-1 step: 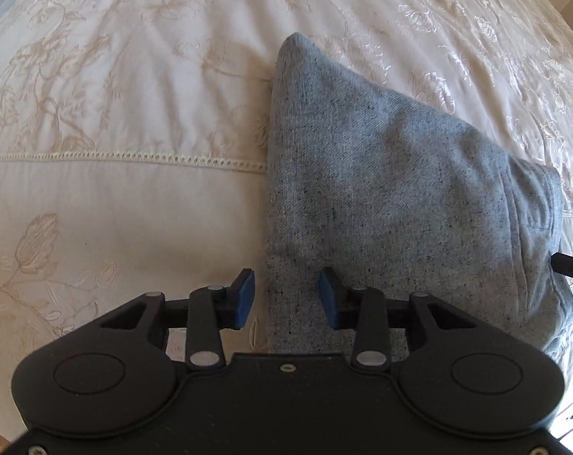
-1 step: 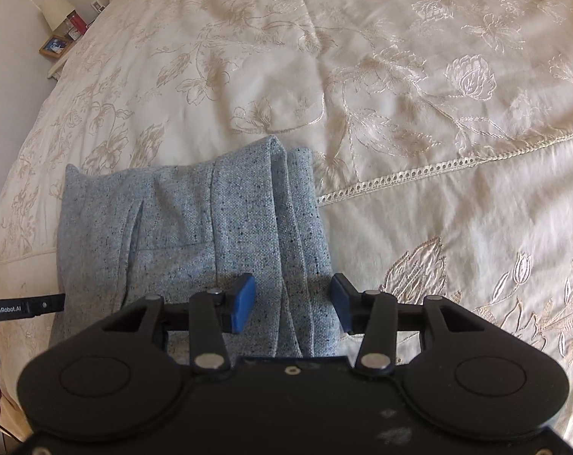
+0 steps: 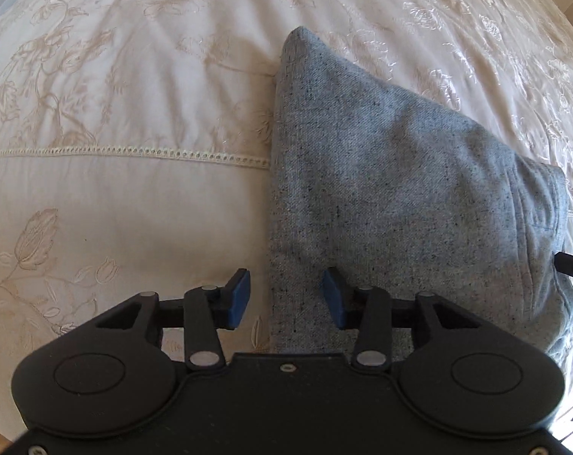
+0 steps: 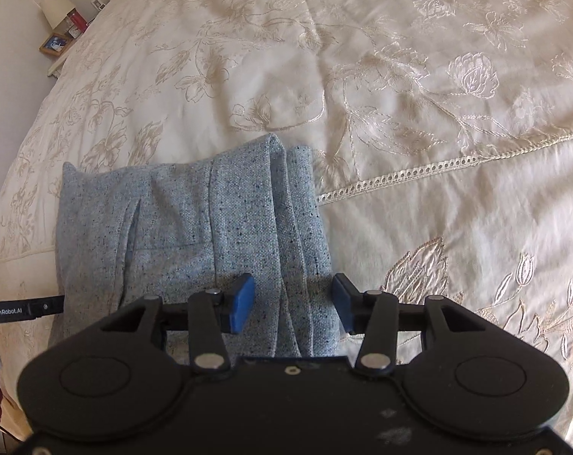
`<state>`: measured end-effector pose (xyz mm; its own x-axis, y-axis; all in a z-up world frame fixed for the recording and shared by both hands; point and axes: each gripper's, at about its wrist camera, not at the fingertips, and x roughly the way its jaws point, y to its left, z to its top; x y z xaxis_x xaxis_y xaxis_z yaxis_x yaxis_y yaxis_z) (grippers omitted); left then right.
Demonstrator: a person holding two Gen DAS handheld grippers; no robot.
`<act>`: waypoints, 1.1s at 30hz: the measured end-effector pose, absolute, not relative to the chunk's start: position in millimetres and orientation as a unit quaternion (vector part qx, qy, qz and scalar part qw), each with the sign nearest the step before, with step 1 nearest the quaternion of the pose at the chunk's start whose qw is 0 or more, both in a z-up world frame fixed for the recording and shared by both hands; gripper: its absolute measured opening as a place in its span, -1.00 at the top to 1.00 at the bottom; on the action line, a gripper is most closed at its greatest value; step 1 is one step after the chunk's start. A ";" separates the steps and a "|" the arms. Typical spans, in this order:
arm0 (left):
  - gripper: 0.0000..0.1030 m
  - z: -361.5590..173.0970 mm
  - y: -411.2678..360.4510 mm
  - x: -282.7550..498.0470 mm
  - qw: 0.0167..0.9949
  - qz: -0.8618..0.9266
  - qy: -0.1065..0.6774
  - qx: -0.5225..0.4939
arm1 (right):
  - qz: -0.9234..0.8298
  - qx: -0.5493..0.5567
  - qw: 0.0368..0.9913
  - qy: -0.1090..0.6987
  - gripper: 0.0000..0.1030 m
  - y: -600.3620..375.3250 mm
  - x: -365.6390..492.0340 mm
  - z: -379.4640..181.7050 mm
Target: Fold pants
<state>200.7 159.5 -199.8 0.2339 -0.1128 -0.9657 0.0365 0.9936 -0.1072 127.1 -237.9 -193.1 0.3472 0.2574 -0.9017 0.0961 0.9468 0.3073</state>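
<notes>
The left gripper [image 3: 285, 295] stands wide, its blue pads [image 3: 238, 295] apart and pressing nothing. The left edge of the pants [image 3: 392, 189] runs between the pads: one pad is over bare bedspread [image 3: 127, 197], the other over grey cloth. The right gripper [image 4: 293, 303] is likewise wide. Its pads [image 4: 241, 301] straddle the stacked layered edges at the right side of the pants [image 4: 195, 235], with cloth between them but not pinched.

The pants lie as a compact grey bundle on the bedspread [image 4: 438, 113], running from 6 o'clock up toward 12 o'clock in the left view and toward 11 o'clock in the right view. The near edge sits directly under both sets of fingers, the long axis leading away from them. Each gripper covers its own near corner, so neither is clearly nearer. Judging by how they lie, the pants look already folded down to a small packet, and both grippers appear to be letting go. Any further fold would have to carry the near edge away toward 12 o'clock.

The left view shows the smooth folded face, with the right gripper's tip at 3 o'clock. Only the right view shows the stepped layers on the right side, a seam or pocket line, and a nightstand [image 4: 59, 43] with small items at 10 o'clock.
</notes>
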 end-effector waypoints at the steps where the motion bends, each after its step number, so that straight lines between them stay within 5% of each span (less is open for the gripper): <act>1: -0.09 -201.8 159.9 202.9 0.785 -0.045 0.617 -0.032 | 0.052 0.158 0.804 0.571 0.00 -238.8 128.2 -196.1; 24: -0.19 -207.9 179.2 200.9 0.781 -0.111 0.609 -0.082 | 0.107 0.200 0.781 0.582 -0.22 -252.5 139.1 -211.5; 33: -0.61 -218.6 175.7 216.5 0.788 -0.085 0.592 -0.148 | 0.091 0.178 0.802 0.563 -0.23 -235.2 152.0 -218.3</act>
